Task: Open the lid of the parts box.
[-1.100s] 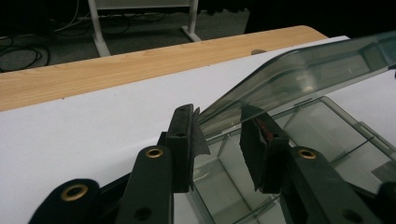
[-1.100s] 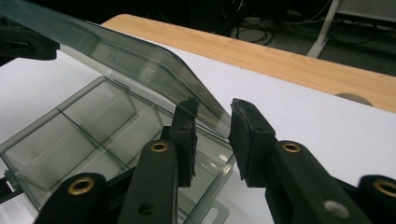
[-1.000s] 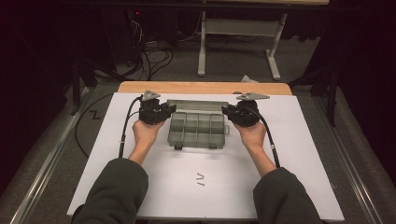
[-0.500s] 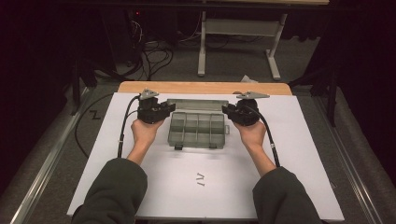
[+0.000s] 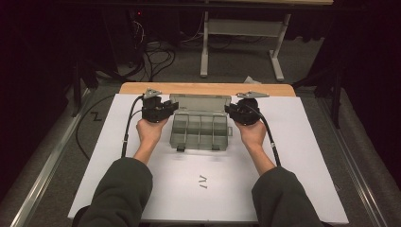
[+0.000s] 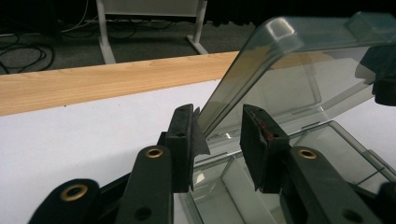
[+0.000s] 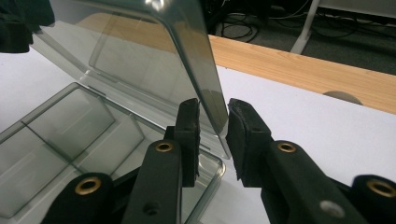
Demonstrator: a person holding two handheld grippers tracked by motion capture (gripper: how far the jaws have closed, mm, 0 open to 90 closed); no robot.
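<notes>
A clear compartment box [image 5: 198,130] is sitting near the far edge of the white worktop [image 5: 302,156], its cells looking empty and its lid [image 6: 261,79] standing raised. The left gripper [image 5: 161,109] is closing narrowly around the lid's left edge, one pad touching. The right gripper [image 5: 236,112] is closing likewise around the right edge.

Black marks [image 5: 203,181] on table — too small to read
</notes>
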